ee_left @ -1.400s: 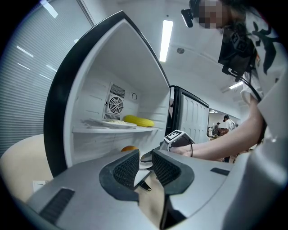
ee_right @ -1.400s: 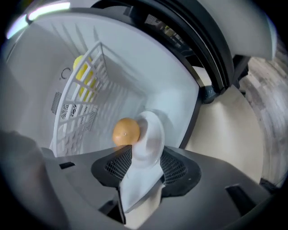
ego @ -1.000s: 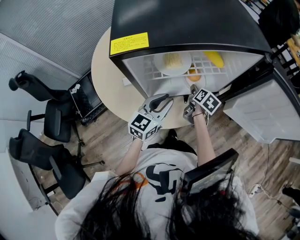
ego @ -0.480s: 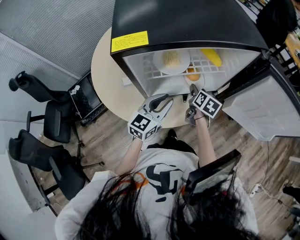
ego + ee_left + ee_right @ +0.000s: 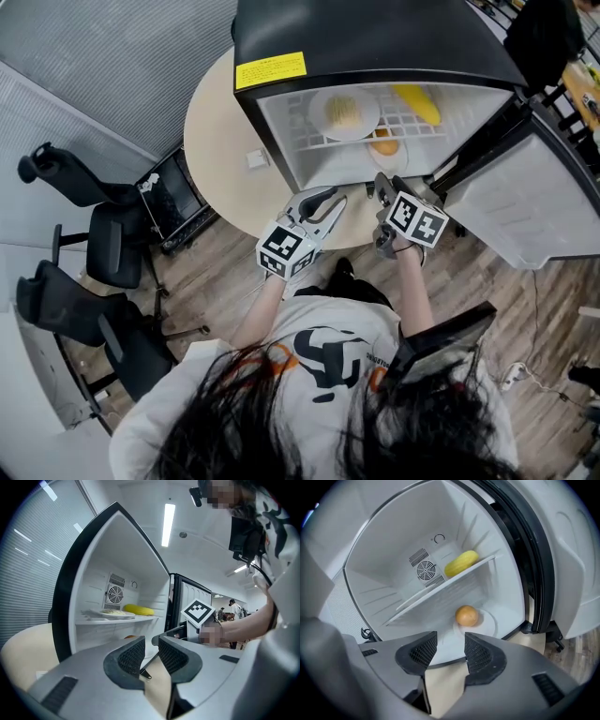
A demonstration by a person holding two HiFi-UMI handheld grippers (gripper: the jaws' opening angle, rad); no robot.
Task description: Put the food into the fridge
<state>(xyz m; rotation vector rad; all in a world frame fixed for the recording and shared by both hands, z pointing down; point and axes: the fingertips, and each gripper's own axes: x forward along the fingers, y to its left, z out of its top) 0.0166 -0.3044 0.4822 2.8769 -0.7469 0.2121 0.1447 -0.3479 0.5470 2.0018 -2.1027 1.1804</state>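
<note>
The small black fridge [image 5: 375,42] stands open on the round table [image 5: 216,141]. On its wire shelf lie a white plate of pale food [image 5: 344,112] and a yellow piece of food [image 5: 419,103]. On the fridge floor below, an orange [image 5: 383,145] [image 5: 467,616] sits on a white plate [image 5: 490,620]. My right gripper [image 5: 382,189] [image 5: 450,652] hangs just outside the opening. Its jaws have just been closing, but they are still apart, with nothing between them. My left gripper [image 5: 330,199] [image 5: 151,656] is over the table edge by the fridge front, with a narrow gap and nothing held.
The fridge door [image 5: 525,206] swings open to the right. A small white square [image 5: 257,159] lies on the table left of the fridge. Black office chairs [image 5: 94,244] and a dark case [image 5: 173,192] stand on the wooden floor at the left.
My right gripper has drawn back out of the fridge mouth, away from the orange on its plate, and its jaws have narrowed. The left gripper has stayed where it was.
</note>
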